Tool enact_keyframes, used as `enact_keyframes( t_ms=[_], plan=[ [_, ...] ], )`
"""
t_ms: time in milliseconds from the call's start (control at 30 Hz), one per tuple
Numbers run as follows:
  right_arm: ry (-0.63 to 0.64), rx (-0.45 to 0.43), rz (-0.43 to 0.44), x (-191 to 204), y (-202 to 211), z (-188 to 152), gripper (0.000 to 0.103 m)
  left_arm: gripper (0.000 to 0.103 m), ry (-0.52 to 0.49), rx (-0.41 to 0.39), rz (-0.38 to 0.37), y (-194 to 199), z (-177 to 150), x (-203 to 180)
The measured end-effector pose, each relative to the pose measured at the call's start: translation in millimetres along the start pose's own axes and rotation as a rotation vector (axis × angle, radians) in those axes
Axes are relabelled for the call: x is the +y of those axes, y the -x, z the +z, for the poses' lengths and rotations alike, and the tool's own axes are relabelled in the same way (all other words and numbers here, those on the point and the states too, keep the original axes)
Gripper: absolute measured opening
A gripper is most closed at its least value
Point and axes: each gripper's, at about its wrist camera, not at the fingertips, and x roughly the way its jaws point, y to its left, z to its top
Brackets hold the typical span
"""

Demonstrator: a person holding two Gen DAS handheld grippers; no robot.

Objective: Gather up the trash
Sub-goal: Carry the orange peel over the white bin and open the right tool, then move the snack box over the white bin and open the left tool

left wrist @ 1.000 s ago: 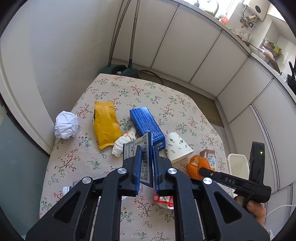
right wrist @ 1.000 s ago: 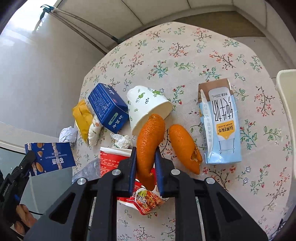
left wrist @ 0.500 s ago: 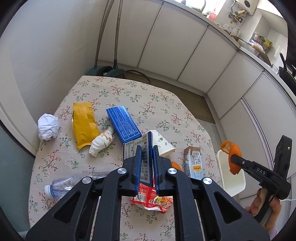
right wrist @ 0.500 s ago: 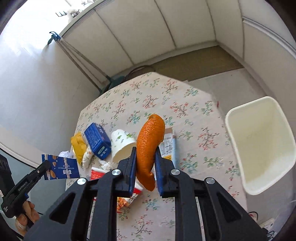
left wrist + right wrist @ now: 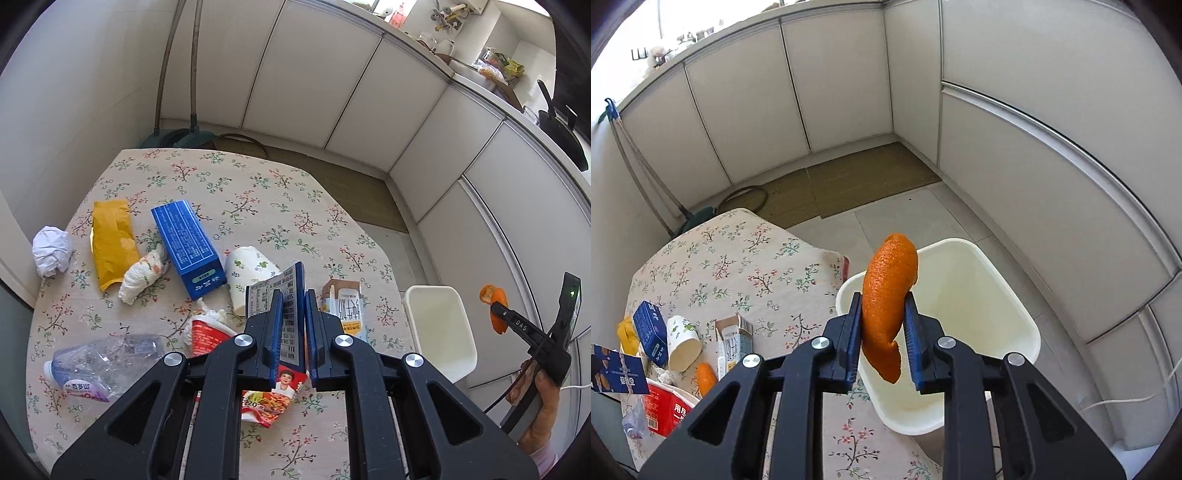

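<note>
The right hand-held gripper hangs over the white bin, which stands on the floor just beside the counter. Its jaws have just been opening, and the orange peel is between them: the left pad touches it, while on the right a gap shows along the lower half of the peel, so I judge it released or all but released, clinging more than held.

Relative to the bin, the peel sits above the near-left part of the opening, close to the rim on the counter's side. The risk is that it slides off the left pad at an angle, clips that rim and lands on the floor or back on the flowered cloth. A curled peel can also stick to a pad and fall late, once the gripper is no longer above the bin.

The left hand-held gripper is clenched on a flat blue snack packet, held above the counter, well apart from the bin. It is pinched by one edge only, so a quick swing towards the bin could twist it out of the pads.

Still on the counter, all on the far side from the bin: a milk carton, a paper cup, a blue box and a crushed bottle
</note>
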Motion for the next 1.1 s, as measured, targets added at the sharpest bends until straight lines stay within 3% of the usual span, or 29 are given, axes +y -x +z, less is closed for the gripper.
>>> enact_keyframes(
  t_ms=[67,133,300,633,800,1100],
  plan=[
    [-0.011,-0.016,-0.013,-9,7,2,0.044,0.011,-0.012,-0.006,-0.003,-3,-1,-12],
    [-0.021,-0.043,-0.017,-18,16,5,0.054,0.011,-0.031,-0.016,-0.012,-5,-2,-27],
    [-0.064,-0.07,-0.01,-42,28,9,0.057,0.011,-0.031,0.004,-0.09,-21,-4,-63],
    [-0.231,-0.13,-0.028,-106,46,20,0.07,0.011,-0.043,0.125,-0.293,-85,-5,-167],
    [-0.251,-0.147,-0.081,-126,53,21,0.072,0.011,-0.071,0.166,-0.347,-111,-9,-209],
    [-0.307,-0.133,-0.081,-151,55,20,0.075,0.017,-0.09,0.28,-0.425,-155,-24,-255]
  ],
)
